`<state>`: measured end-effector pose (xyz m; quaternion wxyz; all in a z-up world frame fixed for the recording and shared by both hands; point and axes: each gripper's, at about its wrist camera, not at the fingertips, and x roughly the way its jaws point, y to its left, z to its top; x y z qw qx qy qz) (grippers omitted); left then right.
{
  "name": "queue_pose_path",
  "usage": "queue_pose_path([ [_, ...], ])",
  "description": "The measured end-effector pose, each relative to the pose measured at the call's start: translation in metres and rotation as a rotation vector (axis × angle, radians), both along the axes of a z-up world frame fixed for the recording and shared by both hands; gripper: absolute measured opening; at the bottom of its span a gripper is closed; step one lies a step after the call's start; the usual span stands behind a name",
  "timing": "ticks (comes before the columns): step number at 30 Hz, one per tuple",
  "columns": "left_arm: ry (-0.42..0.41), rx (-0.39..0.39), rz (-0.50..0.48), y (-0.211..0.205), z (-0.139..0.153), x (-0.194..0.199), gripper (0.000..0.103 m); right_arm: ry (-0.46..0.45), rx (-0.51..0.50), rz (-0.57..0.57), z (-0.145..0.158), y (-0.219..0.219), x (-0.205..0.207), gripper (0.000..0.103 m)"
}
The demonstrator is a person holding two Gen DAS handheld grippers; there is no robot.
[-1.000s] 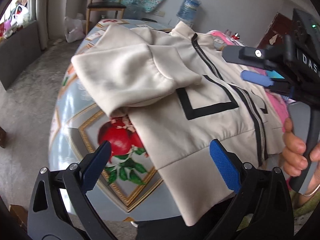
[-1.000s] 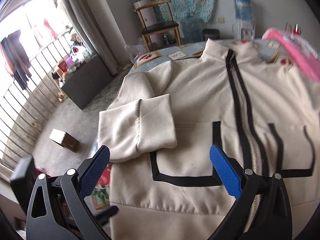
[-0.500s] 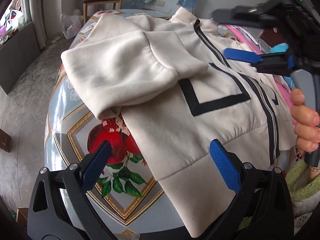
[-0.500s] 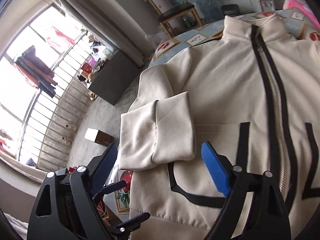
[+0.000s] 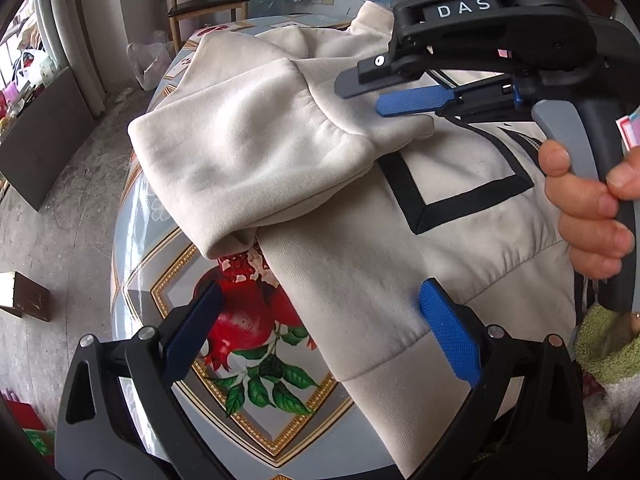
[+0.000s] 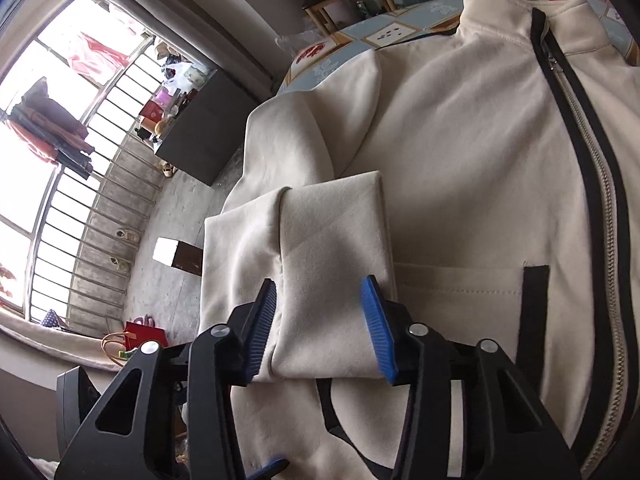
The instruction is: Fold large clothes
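Observation:
A cream zip jacket (image 5: pixel 360 216) with black trim lies front-up on the round table (image 5: pixel 160 292); it also shows in the right wrist view (image 6: pixel 480 160). Its left sleeve is folded back, with the cuff (image 5: pixel 400 128) lying on the chest. My right gripper (image 6: pixel 320 320) is partly closed, its jaws on either side of the cuff (image 6: pixel 332 280) without pinching it; it also appears in the left wrist view (image 5: pixel 372 92). My left gripper (image 5: pixel 316 332) is open and empty above the jacket's lower left hem (image 5: pixel 400 392).
The table has a pomegranate-pattern cloth (image 5: pixel 248 320) and its edge drops to a concrete floor at the left. A wooden chair (image 5: pixel 208 4), a dark cabinet (image 6: pixel 204 140) and a small box (image 6: pixel 176 256) stand on the floor. A green towel (image 5: pixel 604 348) lies at the right.
My right gripper has moved down and left onto the folded sleeve's cuff and narrowed its jaws around it. My left gripper has edged closer to the hem, still open.

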<state>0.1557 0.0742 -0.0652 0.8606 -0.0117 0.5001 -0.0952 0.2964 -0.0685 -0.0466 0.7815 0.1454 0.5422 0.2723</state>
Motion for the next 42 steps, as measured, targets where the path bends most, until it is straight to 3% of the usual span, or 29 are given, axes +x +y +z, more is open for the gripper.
queue_pose_path([
  [2, 0.005, 0.005, -0.007, 0.001, 0.000, 0.001, 0.095, -0.008, 0.009, 0.017, 0.001, 0.003, -0.003, 0.032],
  [6, 0.003, 0.022, -0.027, 0.001, -0.001, 0.003, 0.095, -0.034, -0.004, 0.024, 0.002, 0.010, -0.008, 0.028],
  [11, 0.001, 0.015, -0.033, 0.001, -0.001, 0.004, 0.095, -0.039, -0.033, 0.028, 0.001, 0.011, -0.009, 0.006],
  [22, -0.021, -0.064, -0.056, 0.009, -0.001, 0.007, 0.095, -0.214, 0.012, 0.055, 0.070, 0.002, -0.026, 0.004],
  [31, -0.007, -0.033, -0.042, 0.005, -0.002, 0.011, 0.095, -0.278, 0.065, -0.051, 0.108, -0.053, -0.015, 0.004],
  [34, 0.000, -0.019, -0.034, 0.002, -0.002, 0.013, 0.095, -0.259, 0.097, -0.071, 0.110, -0.069, -0.011, 0.004],
  [36, 0.006, -0.013, -0.031, 0.001, -0.002, 0.014, 0.095, -0.199, 0.136, -0.048, 0.100, -0.079, -0.005, 0.012],
  [38, 0.016, -0.036, -0.017, 0.004, 0.000, 0.016, 0.095, -0.149, 0.091, -0.036, 0.089, -0.080, 0.000, 0.056],
  [42, 0.003, -0.125, 0.052, 0.018, 0.006, 0.021, 0.095, -0.079, 0.071, 0.033, 0.067, -0.071, 0.003, 0.060],
])
